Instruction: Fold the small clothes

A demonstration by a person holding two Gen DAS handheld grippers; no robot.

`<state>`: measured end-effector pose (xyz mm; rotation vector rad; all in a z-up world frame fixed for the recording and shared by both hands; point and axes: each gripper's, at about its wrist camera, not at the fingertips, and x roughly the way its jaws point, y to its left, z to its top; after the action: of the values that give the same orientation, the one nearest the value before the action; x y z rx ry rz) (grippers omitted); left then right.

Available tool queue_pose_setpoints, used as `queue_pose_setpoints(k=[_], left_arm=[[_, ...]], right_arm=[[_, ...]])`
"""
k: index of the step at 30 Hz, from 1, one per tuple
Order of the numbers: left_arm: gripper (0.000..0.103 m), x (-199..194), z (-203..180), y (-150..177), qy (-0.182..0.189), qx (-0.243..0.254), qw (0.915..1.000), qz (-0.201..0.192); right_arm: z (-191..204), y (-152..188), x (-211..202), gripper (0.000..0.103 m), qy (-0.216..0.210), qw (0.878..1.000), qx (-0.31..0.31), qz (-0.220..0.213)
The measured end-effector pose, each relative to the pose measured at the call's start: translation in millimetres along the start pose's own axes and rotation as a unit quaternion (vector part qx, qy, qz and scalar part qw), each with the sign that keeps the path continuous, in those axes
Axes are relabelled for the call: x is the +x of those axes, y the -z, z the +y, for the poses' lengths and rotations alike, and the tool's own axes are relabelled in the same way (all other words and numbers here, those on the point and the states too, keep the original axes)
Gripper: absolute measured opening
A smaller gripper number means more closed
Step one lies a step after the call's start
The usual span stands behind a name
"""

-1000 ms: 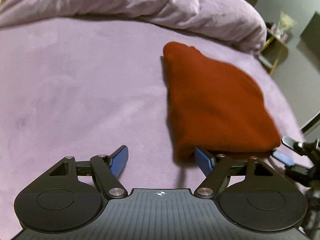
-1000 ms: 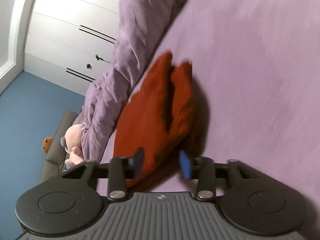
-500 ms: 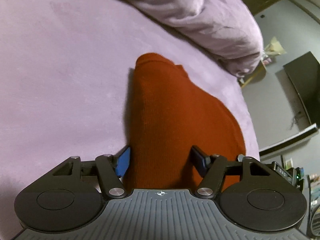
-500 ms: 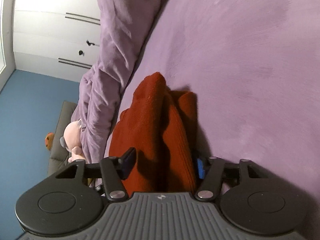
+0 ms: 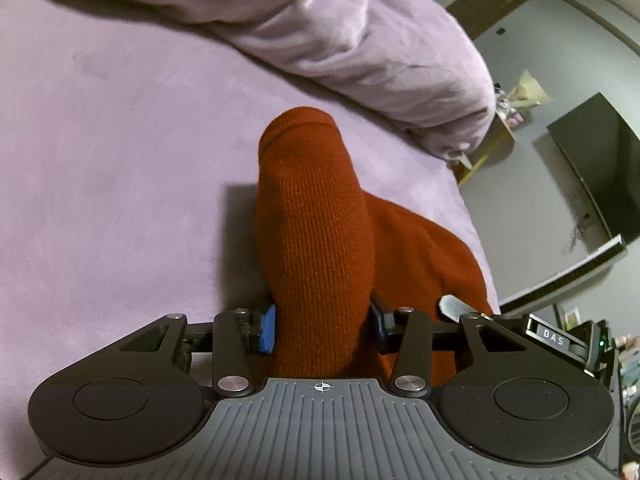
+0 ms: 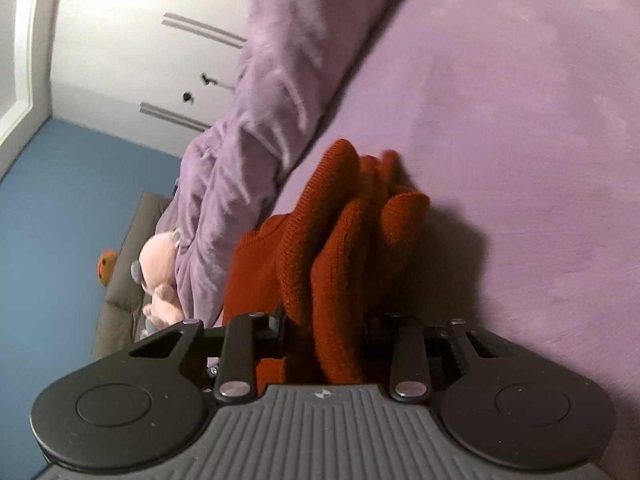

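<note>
Rust-red knit garment (image 5: 316,240) — ribbed, bunched into thick folds.

Both fisheye cameras sit just behind their grippers, angled down, very near the rust-red knitted garment (image 5: 316,240) on the purple-sheeted bed (image 5: 120,160). Left faces the bed's corner by the dark screen (image 5: 600,172); right faces the white wardrobe (image 6: 132,52). Both share garment, sheet and crumpled purple duvet (image 6: 248,120).

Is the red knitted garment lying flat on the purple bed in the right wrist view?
No, the red knitted garment is bunched into upright folds on the purple bed.
</note>
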<state>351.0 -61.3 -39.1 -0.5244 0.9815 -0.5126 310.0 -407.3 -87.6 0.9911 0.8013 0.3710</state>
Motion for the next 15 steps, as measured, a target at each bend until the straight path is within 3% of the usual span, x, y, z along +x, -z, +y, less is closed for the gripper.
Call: queue_pose_setpoints(k=[9,15], left_arm=[[0.048,-65,-1,4,-0.020,0.013,0.9996,-0.017],[0.048,-98,20,19,-0.053,0.007,0.9985,-0.011]], right_arm=[[53,27,-3,0.030,-0.012,0.999,-0.034,0.020],[74,57,15,0.030,-0.010,0.998,-0.031,0.061]])
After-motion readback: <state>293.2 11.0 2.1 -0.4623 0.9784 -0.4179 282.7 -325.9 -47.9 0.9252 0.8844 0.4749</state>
